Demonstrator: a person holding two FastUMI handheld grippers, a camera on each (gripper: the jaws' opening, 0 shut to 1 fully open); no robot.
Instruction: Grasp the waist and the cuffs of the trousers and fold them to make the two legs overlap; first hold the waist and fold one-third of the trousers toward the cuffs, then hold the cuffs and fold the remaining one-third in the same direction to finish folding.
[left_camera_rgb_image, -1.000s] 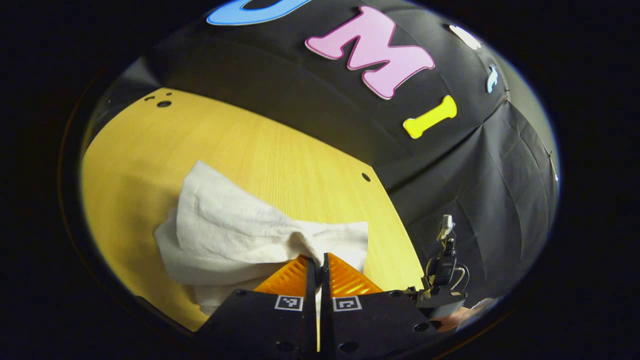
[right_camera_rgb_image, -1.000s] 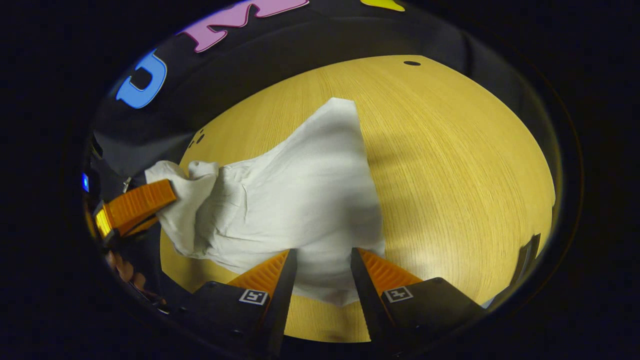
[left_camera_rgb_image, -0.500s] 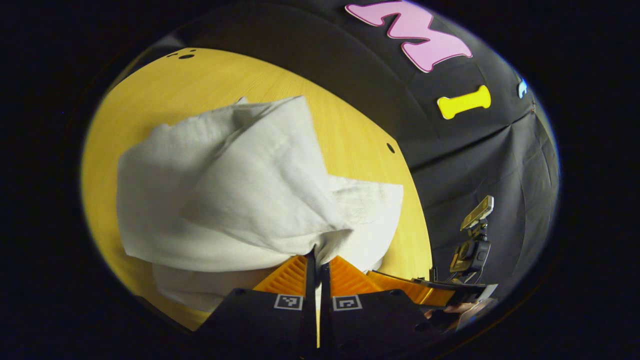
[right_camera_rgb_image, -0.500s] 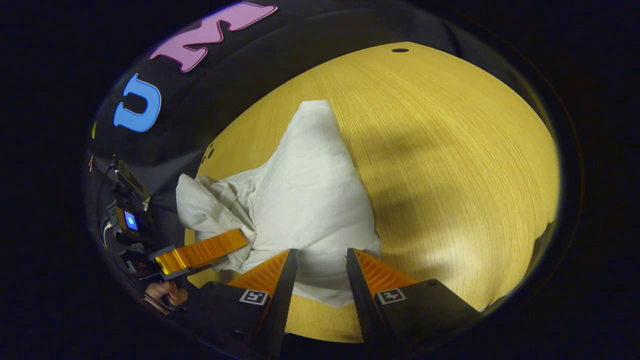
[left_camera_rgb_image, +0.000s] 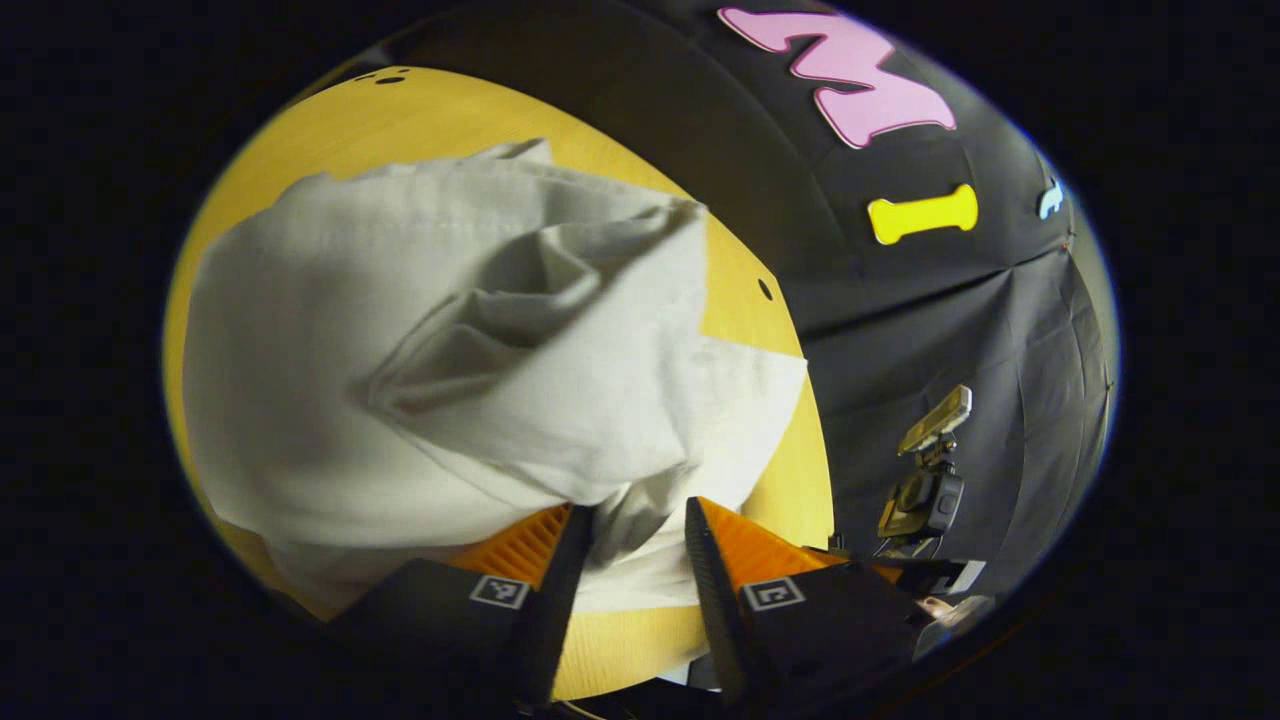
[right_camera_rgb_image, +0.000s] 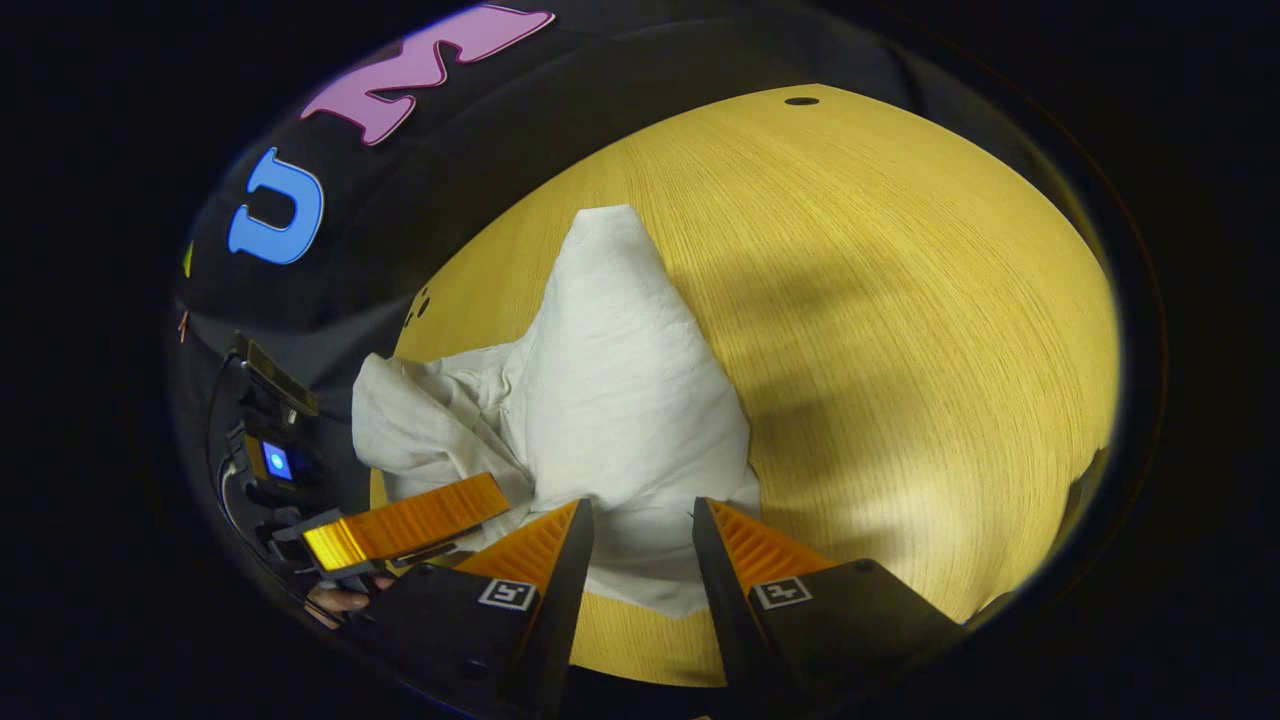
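One pair of white trousers (left_camera_rgb_image: 430, 340) (right_camera_rgb_image: 610, 400), bunched in a single heap. One wooden surface (left_camera_rgb_image: 440, 110) (right_camera_rgb_image: 900, 300). Two tongs: left (left_camera_rgb_image: 630, 520) (right_camera_rgb_image: 420, 520), right (right_camera_rgb_image: 640, 520). One dark hole (left_camera_rgb_image: 765, 289) beside the trousers; one hole (right_camera_rgb_image: 801, 101) at the surface's far edge.

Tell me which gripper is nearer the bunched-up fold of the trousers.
Left. The left gripper has its jaws open right at the bunched fold of the white trousers; the right gripper, jaws open, sits over the flatter near edge beside it.
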